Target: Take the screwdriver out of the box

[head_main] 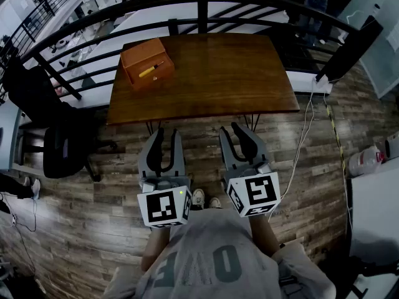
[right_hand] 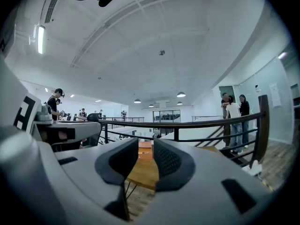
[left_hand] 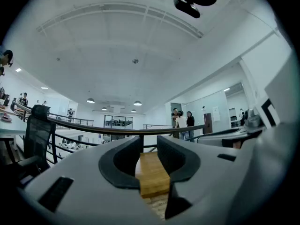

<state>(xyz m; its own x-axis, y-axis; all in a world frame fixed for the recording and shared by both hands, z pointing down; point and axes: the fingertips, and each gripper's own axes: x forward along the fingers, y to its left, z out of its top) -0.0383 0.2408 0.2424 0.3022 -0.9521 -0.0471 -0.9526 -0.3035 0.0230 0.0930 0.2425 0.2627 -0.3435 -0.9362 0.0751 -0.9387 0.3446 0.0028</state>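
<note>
- Lying in the top of the box (head_main: 138, 60) at the far left corner of the table (head_main: 237, 73), the screwdriver (head_main: 151, 70) sits well away from both grippers.
- Its long axis runs on a slant, from near-left to far-right; the yellow handle shows clearly, but the tip is too small to make out.
- The left gripper (head_main: 167, 136) is the nearer one: the box lies ahead of it and slightly to the left. The right gripper (head_main: 232, 131) would have to cross the table.
- Both grippers are short of the table's near edge, pointing level toward it.
- Each gripper's jaws stand a narrow gap apart with nothing between them; only the tabletop shows through.
- The box is orange-brown and squarish with flat walls, probably cardboard or wood. The table is dark, smooth wood on thin metal legs.
- The slim, rounded handle will likely need a pinch across its width.
</note>
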